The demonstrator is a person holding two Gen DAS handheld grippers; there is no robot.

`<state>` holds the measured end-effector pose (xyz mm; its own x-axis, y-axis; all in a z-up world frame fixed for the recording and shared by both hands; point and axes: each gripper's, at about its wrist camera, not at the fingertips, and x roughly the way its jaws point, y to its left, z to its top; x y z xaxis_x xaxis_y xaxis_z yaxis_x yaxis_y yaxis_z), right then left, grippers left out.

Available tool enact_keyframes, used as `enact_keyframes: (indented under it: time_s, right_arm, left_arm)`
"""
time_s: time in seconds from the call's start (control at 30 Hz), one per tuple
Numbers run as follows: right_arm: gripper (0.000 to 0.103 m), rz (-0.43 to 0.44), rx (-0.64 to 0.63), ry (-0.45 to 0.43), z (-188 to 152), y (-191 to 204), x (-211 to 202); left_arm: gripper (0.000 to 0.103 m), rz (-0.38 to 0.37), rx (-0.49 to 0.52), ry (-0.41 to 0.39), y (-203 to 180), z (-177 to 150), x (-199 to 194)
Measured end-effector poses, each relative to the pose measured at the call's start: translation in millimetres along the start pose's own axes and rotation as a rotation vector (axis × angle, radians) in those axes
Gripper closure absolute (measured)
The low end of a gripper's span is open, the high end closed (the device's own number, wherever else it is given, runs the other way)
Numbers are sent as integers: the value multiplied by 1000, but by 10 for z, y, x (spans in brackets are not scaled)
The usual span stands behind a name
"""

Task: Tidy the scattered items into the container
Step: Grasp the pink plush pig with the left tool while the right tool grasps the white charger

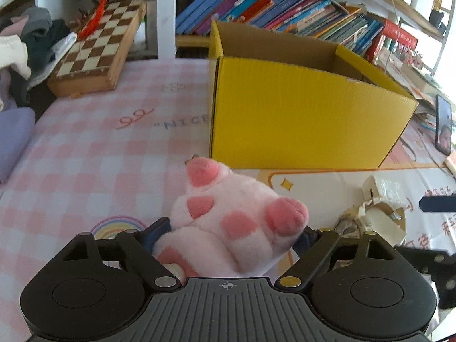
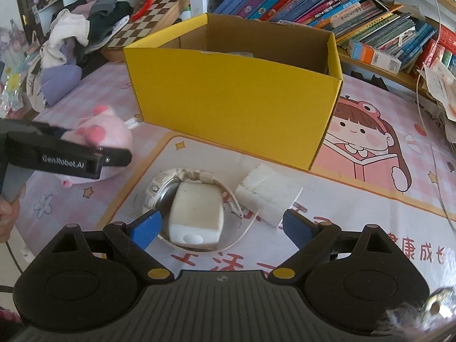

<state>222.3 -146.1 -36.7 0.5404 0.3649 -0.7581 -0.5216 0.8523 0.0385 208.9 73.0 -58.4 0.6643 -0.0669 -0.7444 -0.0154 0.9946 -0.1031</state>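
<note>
A pink plush toy lies on the pink mat in front of the yellow cardboard box. My left gripper has a blue pad pressed against each side of it. In the right wrist view the same plush toy sits left of the box, with a left finger lying across it. My right gripper hangs open over a white block that rests on a white wristwatch. Its pads stand clear of both. A white carton lies just right of them.
A chessboard and a heap of clothes sit at the back left. Shelves of books run behind the box. A phone stands at the far right. A person's hand shows at the left edge.
</note>
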Motion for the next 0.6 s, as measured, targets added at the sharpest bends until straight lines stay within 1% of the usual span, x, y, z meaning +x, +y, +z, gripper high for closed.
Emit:
enact_keyframes:
  time_s: [0.1,0.2,0.27,0.3,0.37,0.5,0.6]
  right_arm:
    - [10,-3,18,-22,19,-60,-28]
    - [10,4,33,-24,33,-113,-27]
    - [11,8,34,-24,41,-130,-21]
    - [13,5,31,-29,46,-135,-26]
    - [14,-12,38,-46,57,-160,-36]
    - [18,-47,68,-70,79,-242,-35]
    - [19,-62,92,-89,117,-302,-28]
  left_arm:
    - [23,4,-15,0,25,-12,-45]
    - [25,5,-36,-2,47,-38,-99]
    - [25,0,-56,-17,59,-60,-163]
    - [25,0,-62,-25,61,-68,-197]
    - [25,-1,-70,-40,56,-79,-264]
    - [25,0,-61,-59,12,-66,-352]
    - [25,6,-42,-71,-31,-52,-400]
